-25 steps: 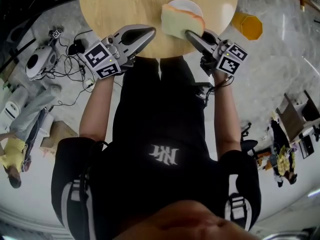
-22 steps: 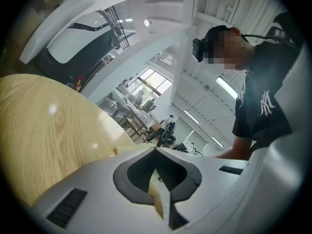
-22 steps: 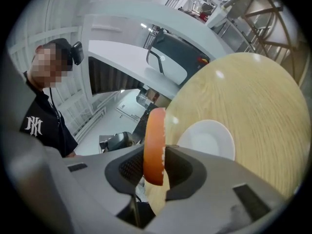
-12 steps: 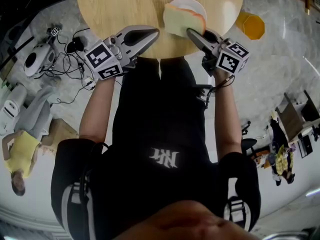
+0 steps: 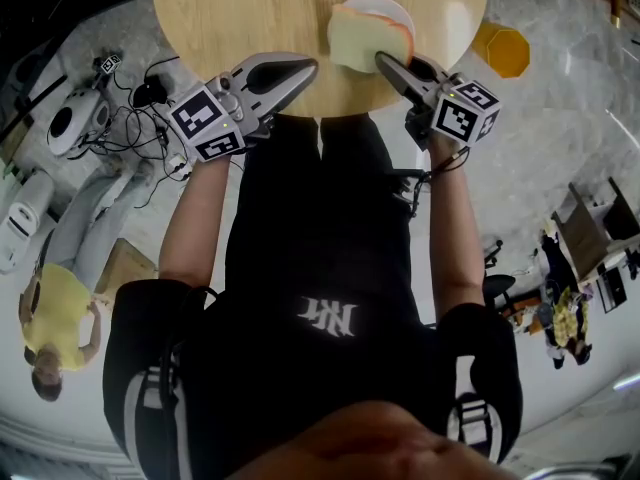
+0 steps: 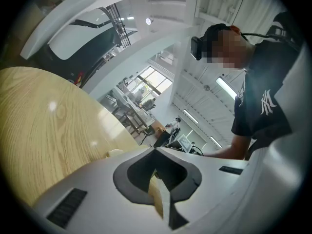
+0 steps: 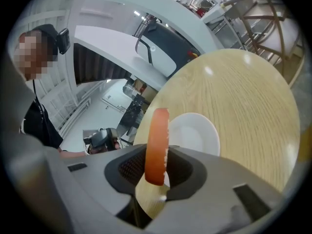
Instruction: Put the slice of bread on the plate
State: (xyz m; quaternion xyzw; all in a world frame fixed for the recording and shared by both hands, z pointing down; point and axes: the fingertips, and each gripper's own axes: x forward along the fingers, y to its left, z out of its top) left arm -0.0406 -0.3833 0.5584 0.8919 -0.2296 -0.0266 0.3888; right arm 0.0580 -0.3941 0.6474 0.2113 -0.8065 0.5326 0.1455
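Note:
A slice of bread [image 5: 362, 38], pale with a brown crust, hangs over the near edge of a white plate [image 5: 392, 8] on the round wooden table [image 5: 250, 8]. My right gripper [image 5: 385, 61] is shut on the slice's near edge. In the right gripper view the bread [image 7: 157, 140] stands on edge between the jaws, with the plate [image 7: 197, 133] just beyond and below it. My left gripper [image 5: 302, 66] hovers at the table's near edge to the left of the bread, jaws together and empty. In the left gripper view that gripper [image 6: 156, 152] shows only the table [image 6: 44, 130] beyond it.
An orange octagonal object [image 5: 500, 50] stands on the marble floor right of the table. Cables and a white device [image 5: 75, 123] lie on the floor at the left. A person in a yellow top [image 5: 55, 318] is at the far left.
My right gripper has tipped down slightly with the bread, bringing it lower over the plate. The left gripper has stayed put. The person in yellow has moved along the floor.

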